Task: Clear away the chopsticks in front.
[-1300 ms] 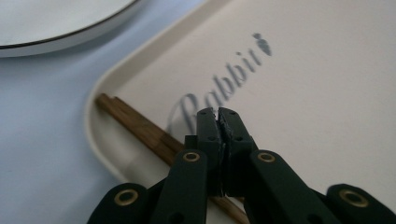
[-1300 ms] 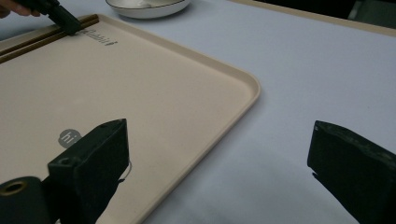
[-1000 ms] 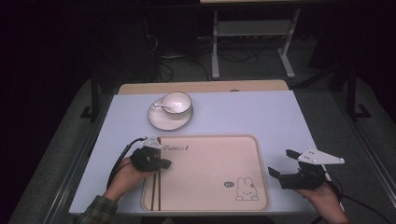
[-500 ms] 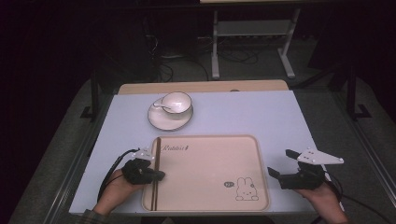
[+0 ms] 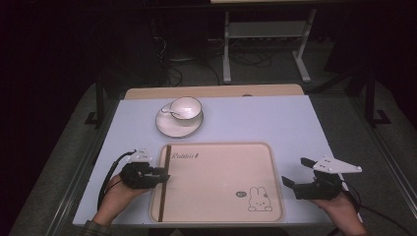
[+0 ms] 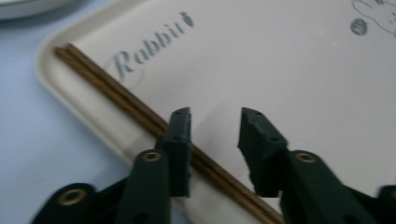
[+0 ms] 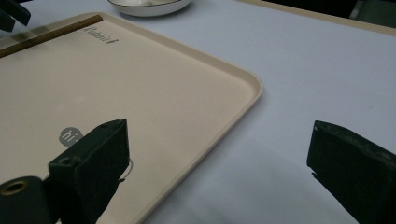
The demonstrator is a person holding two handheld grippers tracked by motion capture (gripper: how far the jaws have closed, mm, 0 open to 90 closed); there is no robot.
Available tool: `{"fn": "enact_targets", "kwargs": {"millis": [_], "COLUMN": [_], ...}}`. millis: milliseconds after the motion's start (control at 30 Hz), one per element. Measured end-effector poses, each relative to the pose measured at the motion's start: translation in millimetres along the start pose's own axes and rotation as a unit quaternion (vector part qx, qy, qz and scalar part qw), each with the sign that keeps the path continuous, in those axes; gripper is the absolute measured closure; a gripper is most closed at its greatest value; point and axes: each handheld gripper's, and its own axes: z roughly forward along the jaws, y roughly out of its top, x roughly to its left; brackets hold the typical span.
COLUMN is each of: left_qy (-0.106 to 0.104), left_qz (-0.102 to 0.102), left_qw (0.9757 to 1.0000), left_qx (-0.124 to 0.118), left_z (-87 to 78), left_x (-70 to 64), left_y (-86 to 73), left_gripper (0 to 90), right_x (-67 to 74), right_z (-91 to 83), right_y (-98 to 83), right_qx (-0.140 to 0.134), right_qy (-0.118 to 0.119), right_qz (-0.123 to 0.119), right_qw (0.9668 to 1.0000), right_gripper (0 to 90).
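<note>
Chopsticks (image 5: 167, 182) lay as a pair flat inside the tray (image 5: 221, 219), tight along its left wall, their long axis running from the near edge of the table toward the far one, parallel to that wall. The left gripper (image 5: 161, 175) was by far the nearer, its tips at the tray's left rim about midway along the sticks; in the left gripper view the chopsticks (image 6: 116, 95) ran on a slant under one jaw, so they lay below and a little to the side of the gap rather than inside it. Those jaws had just been opening and stood partly apart, with nothing but bare tray between them and neither pad pressing on the sticks, which I judged to have been let go. The right gripper (image 5: 296, 173) rested on the table just off the tray's right rim, well apart from the sticks, its jaws spread wide and empty. A cup (image 5: 186, 108) on a saucer (image 5: 179, 127) stood beyond the tray's far edge. Against the earlier frames, the left hand (image 5: 115, 189) had drawn back toward the tray's left edge and the near side of the table, while the right hand had kept its place
</note>
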Motion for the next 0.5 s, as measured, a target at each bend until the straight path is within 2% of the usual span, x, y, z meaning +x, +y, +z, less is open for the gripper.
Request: {"fn": "enact_targets", "kwargs": {"millis": [67, 233, 367, 500], "left_qy": [0.010, 0.031, 0.056, 0.060], "left_qz": [-0.006, -0.005, -0.008, -0.013], "left_qw": [0.9999, 0.9990, 0.9976, 0.9972], "left_qx": [-0.009, -0.031, -0.040, -0.043], "left_z": [-3.2, -8.1, -11.4, -12.2], "left_x": [3.8, 10.3, 13.6, 18.9], "left_y": [-1.6, -5.7, -8.1, -14.6], "left_gripper": [52.8, 36.8, 25.1, 15.8], "right_x": [0.2, 0.6, 0.3, 0.5], "right_z": [0.1, 0.4, 0.1, -0.2], "right_y": [0.0, -0.1, -0.2, -0.3], "right_qx": [0.000, 0.001, 0.001, 0.000], "right_qy": [0.000, 0.000, 0.000, 0.000], "right_qz": [0.000, -0.001, -0.001, -0.001], "right_qw": [1.0000, 1.0000, 1.0000, 1.0000], "right_gripper": [5.0, 5.0, 5.0, 5.0]}}
